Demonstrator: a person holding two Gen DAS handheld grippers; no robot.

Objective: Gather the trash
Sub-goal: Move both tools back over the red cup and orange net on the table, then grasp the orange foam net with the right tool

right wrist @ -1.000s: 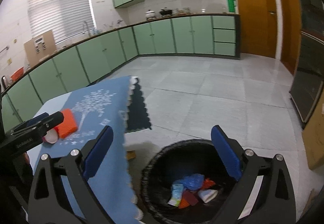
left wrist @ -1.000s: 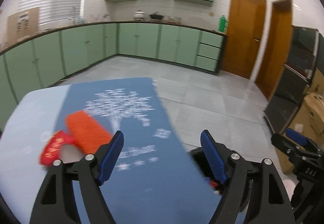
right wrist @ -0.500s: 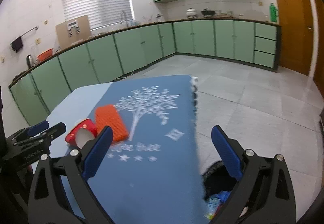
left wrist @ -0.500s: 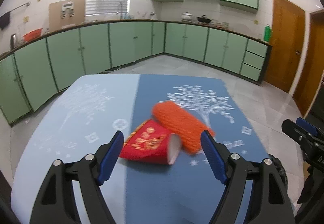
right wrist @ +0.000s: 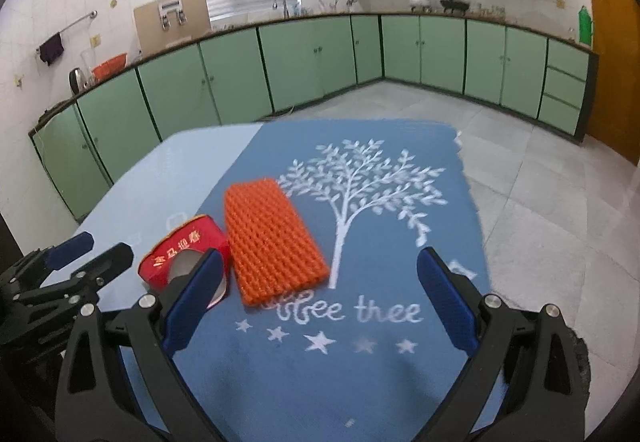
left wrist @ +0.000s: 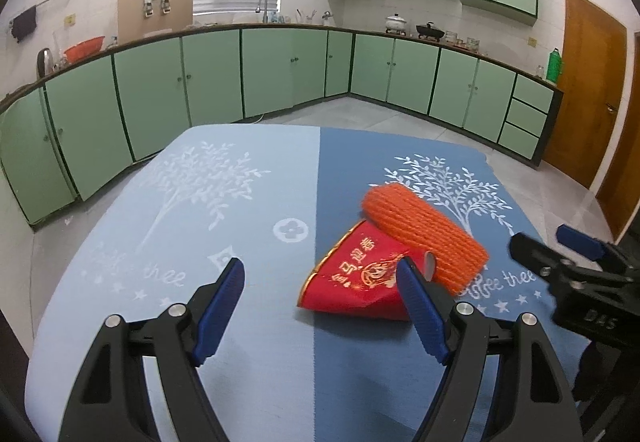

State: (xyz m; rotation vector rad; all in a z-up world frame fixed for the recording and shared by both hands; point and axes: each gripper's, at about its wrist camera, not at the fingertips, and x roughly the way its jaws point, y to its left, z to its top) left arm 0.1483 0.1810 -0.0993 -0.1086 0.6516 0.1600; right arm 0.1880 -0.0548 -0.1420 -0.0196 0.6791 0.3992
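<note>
- The left tongs [left wrist: 320,306] hang released above the counter, nothing between their blue pads.
- The right tongs [right wrist: 320,296] also stand spread and empty.
- A crushed red paper cup with gold lettering [left wrist: 352,278] lies on its side on the counter's two-tone blue tablecloth with white tree prints [left wrist: 240,226], just ahead of the left tongs' right-hand pad.
- An orange ribbed foam net sleeve [right wrist: 272,238] lies flat, touching the cup's far side.
- Green kitchen cabinets [left wrist: 280,70] line the walls behind.

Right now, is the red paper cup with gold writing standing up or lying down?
Lying down. The red paper cup rests on its side on the blue tablecloth, its open mouth facing sideways, against the orange knitted foam sleeve.
</note>
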